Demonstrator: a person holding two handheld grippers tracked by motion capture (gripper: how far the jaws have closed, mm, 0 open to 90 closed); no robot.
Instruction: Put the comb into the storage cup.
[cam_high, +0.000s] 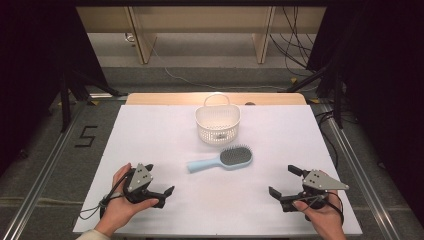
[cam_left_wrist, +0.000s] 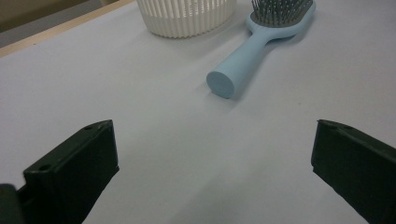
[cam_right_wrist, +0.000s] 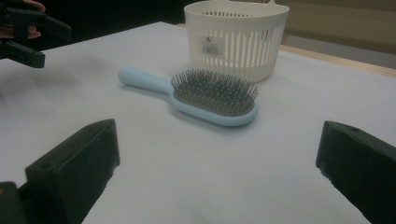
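I see the white tabletop (cam_high: 165, 140) spread wide in front of me, with a wooden strip along its far edge. On it, near the far middle, stands a cream slatted basket (cam_high: 217, 124), upright, its thin handle raised and a small label on its side. Just in front of the basket, apart from it, lies a light blue hairbrush (cam_high: 222, 159), bristles up, head toward the right and handle pointing toward my left side.

My left hand-held gripper (cam_high: 161, 187) sits at the near left of the tabletop, held in a hand, its jaws spread wide with nothing between them. In the left gripper view the round end of the brush handle faces me, ahead of the jaws and well apart from them.

My right hand-held gripper (cam_high: 283, 181) is at the near right, also held in a hand, jaws wide and empty. In the right gripper view the hairbrush lies ahead between the two jaws' lines, clear of both, the basket behind it.
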